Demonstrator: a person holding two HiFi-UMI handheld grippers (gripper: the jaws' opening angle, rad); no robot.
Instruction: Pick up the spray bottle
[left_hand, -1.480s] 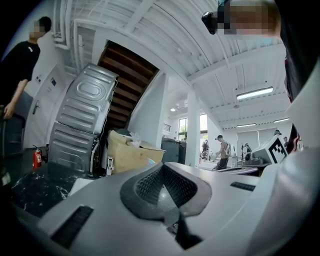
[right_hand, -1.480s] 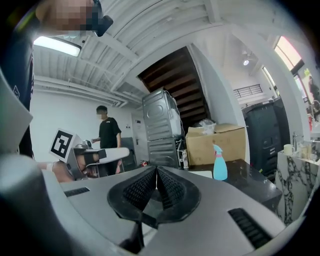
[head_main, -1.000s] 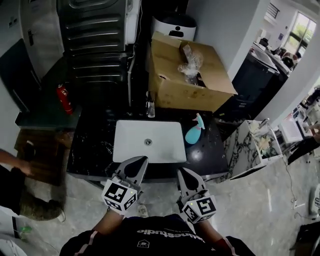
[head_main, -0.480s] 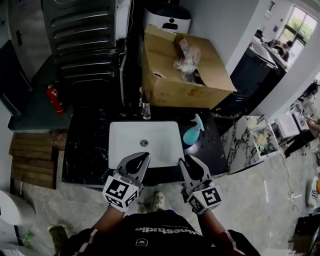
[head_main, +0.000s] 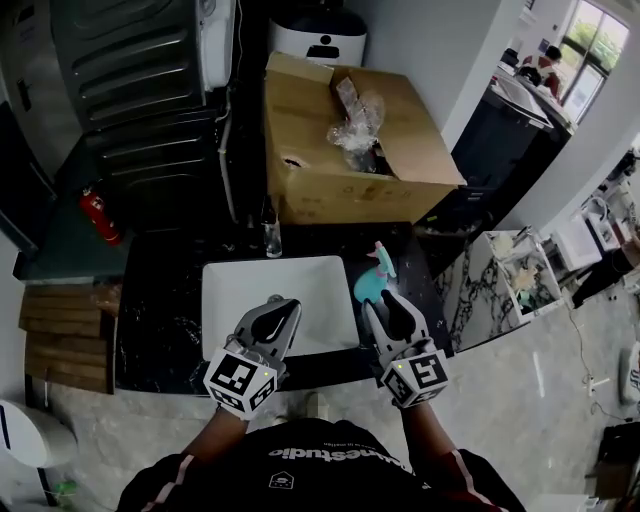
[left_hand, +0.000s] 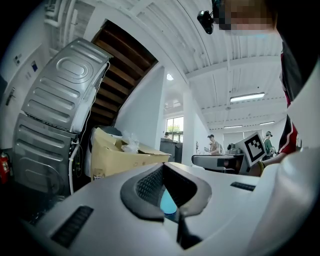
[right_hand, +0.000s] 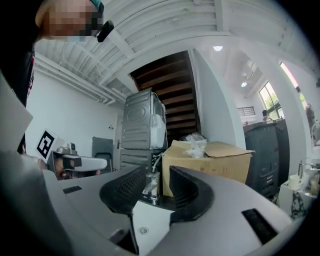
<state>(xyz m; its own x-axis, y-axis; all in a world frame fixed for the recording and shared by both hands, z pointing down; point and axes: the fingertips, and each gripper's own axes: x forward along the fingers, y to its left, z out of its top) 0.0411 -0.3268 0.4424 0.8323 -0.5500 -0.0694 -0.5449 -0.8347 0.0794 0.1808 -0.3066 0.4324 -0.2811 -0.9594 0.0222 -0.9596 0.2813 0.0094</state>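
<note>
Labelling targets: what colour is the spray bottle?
The spray bottle is light blue; head view shows it best.

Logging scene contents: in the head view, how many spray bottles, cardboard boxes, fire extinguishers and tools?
Spray bottle: 1
Cardboard box: 1
Fire extinguisher: 1
Tools: 2, left tool and right tool, its jaws opening, nothing between
Total: 5

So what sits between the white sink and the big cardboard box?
A chrome tap standing on the black marble counter, clearest in the head view.
</note>
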